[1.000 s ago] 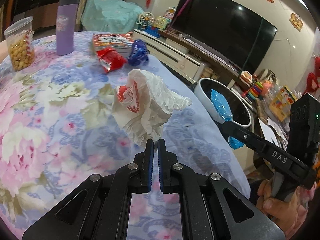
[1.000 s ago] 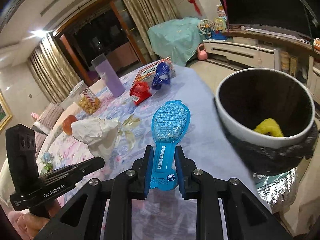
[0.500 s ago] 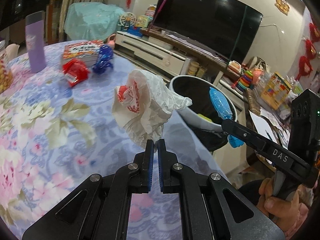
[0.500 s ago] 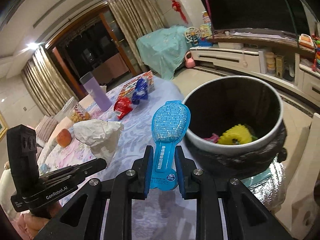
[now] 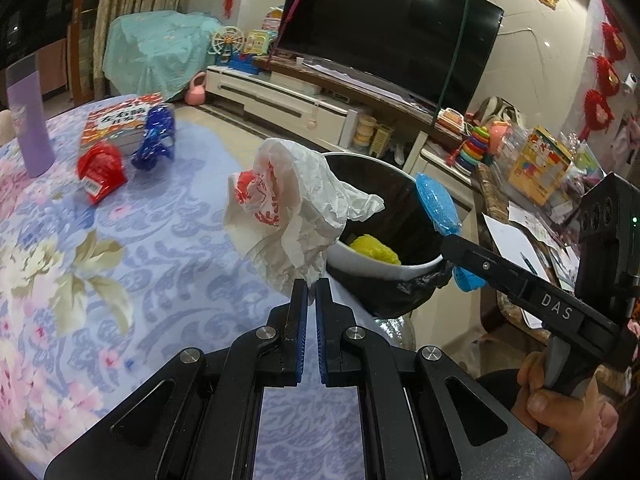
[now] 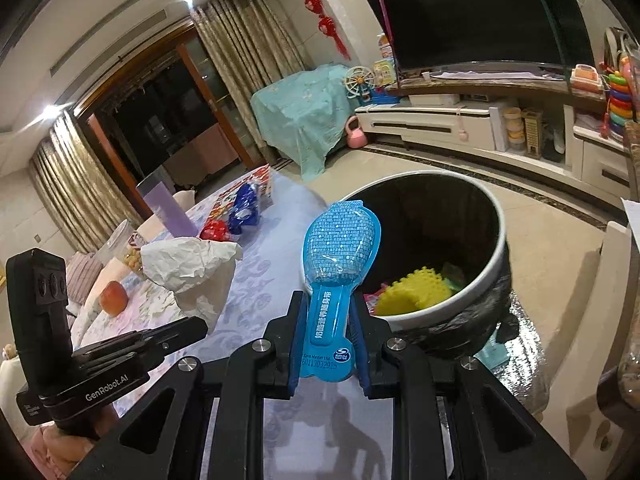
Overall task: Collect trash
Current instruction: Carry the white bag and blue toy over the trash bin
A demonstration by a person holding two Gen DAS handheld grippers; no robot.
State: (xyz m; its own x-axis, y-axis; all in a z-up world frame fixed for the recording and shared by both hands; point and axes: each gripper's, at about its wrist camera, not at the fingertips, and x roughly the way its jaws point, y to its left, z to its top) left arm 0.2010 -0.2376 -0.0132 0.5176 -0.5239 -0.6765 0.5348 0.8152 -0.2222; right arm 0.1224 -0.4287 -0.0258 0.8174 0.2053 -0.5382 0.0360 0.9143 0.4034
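My left gripper is shut on a crumpled white plastic bag with red print, held above the table edge beside the trash bin. The bag also shows in the right wrist view. My right gripper is shut on a blue blister package, held just at the near rim of the white bin with black liner. The package also shows in the left wrist view. A yellow spiky item lies inside the bin.
The floral tablecloth carries a red wrapper, a blue wrapper, a book and a purple cup. An apple and a snack jar sit further back. A TV and cabinet stand behind.
Both grippers have moved from over the table toward the bin, carrying the bag and the blue package. The bin now sits directly ahead and closer.
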